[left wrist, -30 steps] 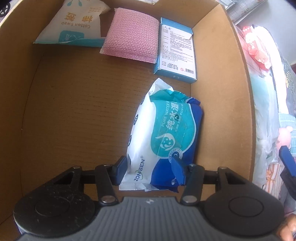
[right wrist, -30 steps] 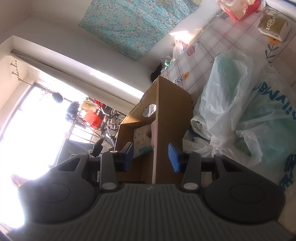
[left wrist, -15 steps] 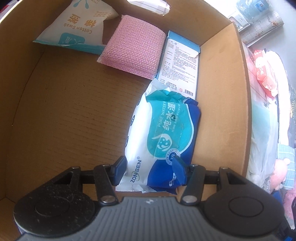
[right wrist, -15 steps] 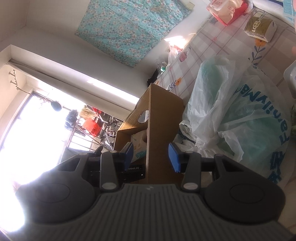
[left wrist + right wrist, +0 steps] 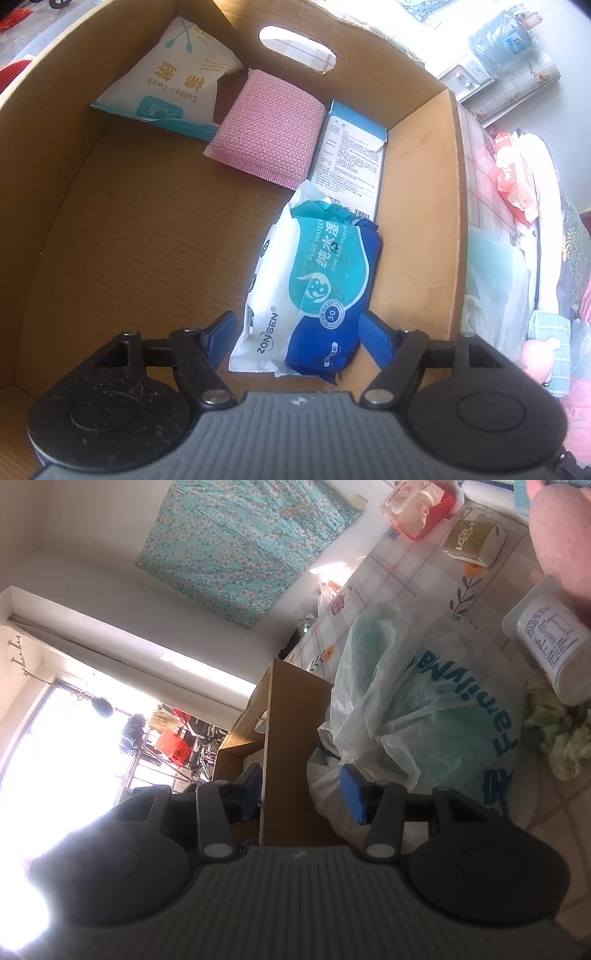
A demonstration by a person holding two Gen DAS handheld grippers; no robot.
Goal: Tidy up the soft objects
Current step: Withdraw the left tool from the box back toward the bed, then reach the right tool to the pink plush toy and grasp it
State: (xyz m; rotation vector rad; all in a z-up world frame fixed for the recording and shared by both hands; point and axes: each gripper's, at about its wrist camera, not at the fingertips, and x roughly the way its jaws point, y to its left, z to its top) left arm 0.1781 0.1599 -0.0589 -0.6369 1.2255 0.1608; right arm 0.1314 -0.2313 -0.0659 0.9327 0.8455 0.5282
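The left wrist view looks down into a cardboard box [image 5: 421,206]. A blue and white wet-wipes pack [image 5: 314,284] lies flat on its floor by the right wall. My left gripper [image 5: 297,334] hovers over the pack's near end. Its jaws are opening, one on each side of the pack, with the pads off it. A cotton swab bag [image 5: 177,81], a pink sponge [image 5: 269,136] and a light blue carton [image 5: 354,155] lie at the far end. My right gripper [image 5: 301,794] is outside the box [image 5: 291,746]; its jaws are opening with nothing between them.
Right of the box, a crumpled plastic bag [image 5: 424,709] lies on the patterned tablecloth. Beyond it are a white bottle [image 5: 550,638], a green cloth [image 5: 557,734], tissue packs [image 5: 417,506] and a brown packet [image 5: 472,539]. A pink plush shape [image 5: 561,531] fills the top right corner.
My left gripper has let go of the wipes pack, spread its jaws and risen a little. The right gripper has shifted sideways, bringing the bottle and the green cloth into view, and widened slightly.
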